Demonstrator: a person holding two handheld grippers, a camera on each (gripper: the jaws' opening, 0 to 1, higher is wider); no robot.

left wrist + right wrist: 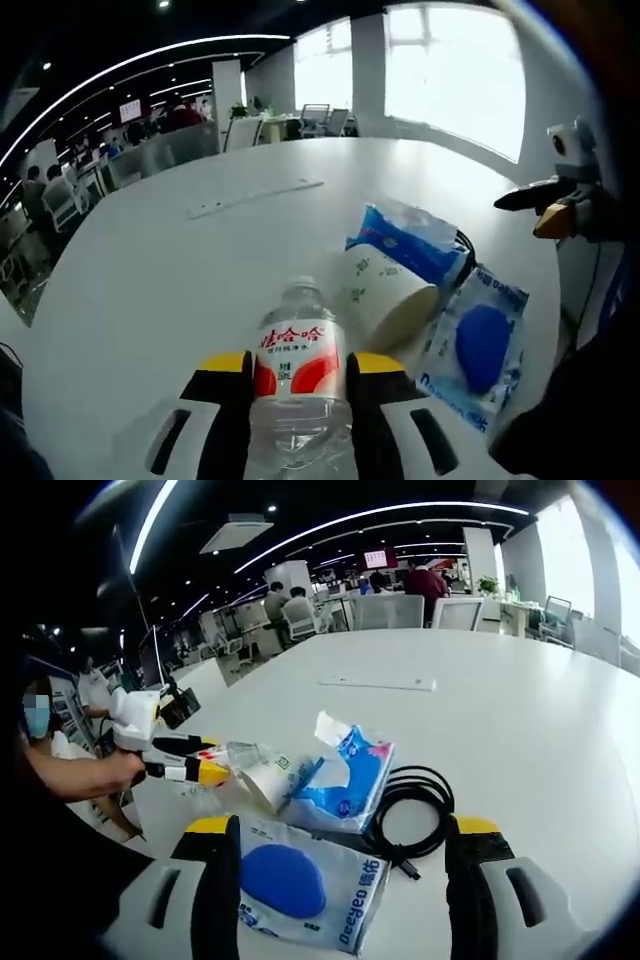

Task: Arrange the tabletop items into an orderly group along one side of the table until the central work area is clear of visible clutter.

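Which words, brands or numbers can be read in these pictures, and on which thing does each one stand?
"哇哈哈", white on red: water bottle label, held in the left gripper.
"Deeyeo": clear packet with the blue pad.
Paper cup print: too small.
Blue tissue pack print: blurred.

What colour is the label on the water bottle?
Red and white label on the bottle, clearest in the left gripper view.

On the white table I count one clear plastic water bottle (297,372), one white paper cup (385,297), two blue-and-white packets (312,883) (345,775), one coiled black cable (412,815), one flat white strip (377,683).
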